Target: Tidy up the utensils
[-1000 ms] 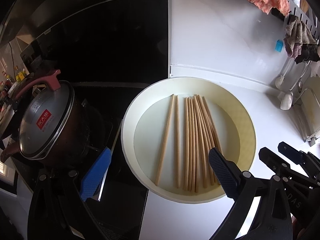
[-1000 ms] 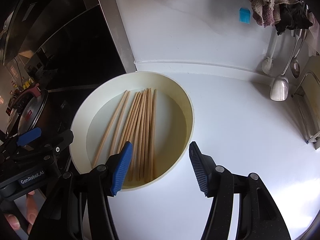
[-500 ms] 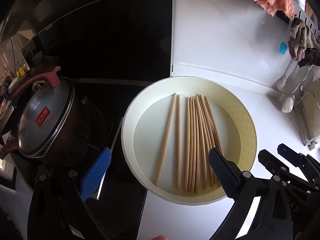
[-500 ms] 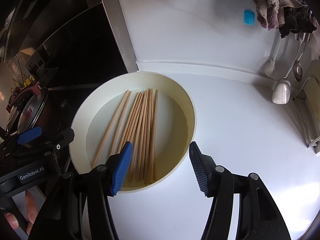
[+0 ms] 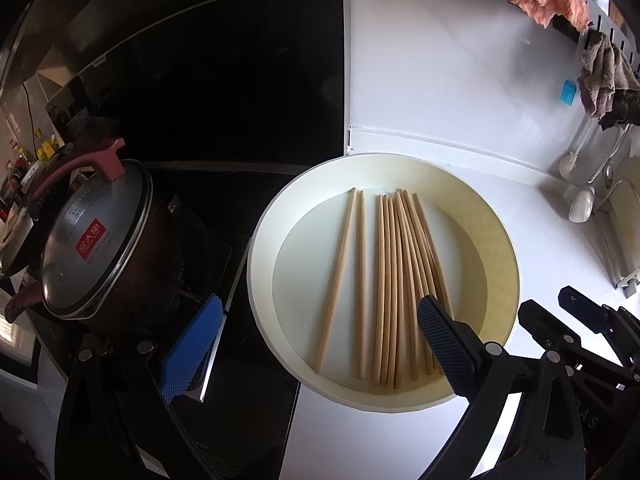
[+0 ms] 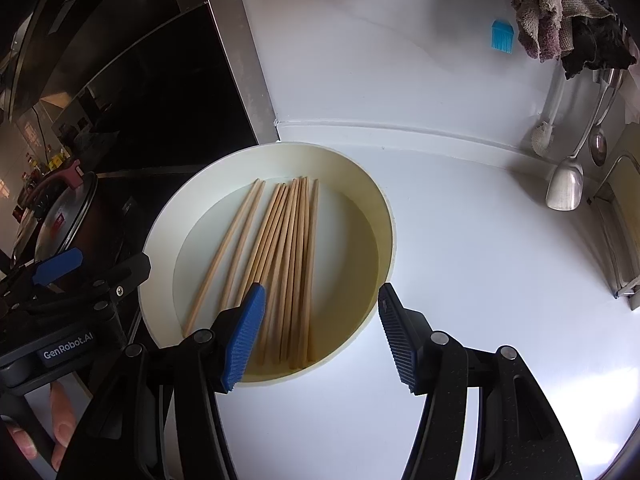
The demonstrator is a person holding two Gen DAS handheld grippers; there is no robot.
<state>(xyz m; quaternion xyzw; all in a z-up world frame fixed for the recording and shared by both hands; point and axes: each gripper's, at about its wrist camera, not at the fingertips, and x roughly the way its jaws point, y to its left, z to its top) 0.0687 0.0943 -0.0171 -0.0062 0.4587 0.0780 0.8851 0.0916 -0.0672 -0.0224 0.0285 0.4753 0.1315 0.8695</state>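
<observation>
A round cream bowl (image 5: 500,248) sits on the white counter, touching the edge of the black hob. Several wooden chopsticks (image 5: 390,280) lie side by side on its flat bottom, two a little apart on the left. My left gripper (image 5: 318,344) hangs open above the bowl's near left rim, holding nothing. Its blue pad is over the hob and its dark pad is over the chopsticks' near ends. In the right wrist view the bowl (image 6: 360,232) and chopsticks (image 6: 288,248) show again. My right gripper (image 6: 320,336) is open and empty above the bowl's near right rim.
A dark pot with a glass lid (image 5: 92,244) stands on the hob left of the bowl. Cloths (image 6: 548,20), a blue brush (image 6: 502,36) and a metal spatula (image 6: 566,188) hang on the white wall at the right. A person's fingers (image 6: 60,420) hold the left gripper.
</observation>
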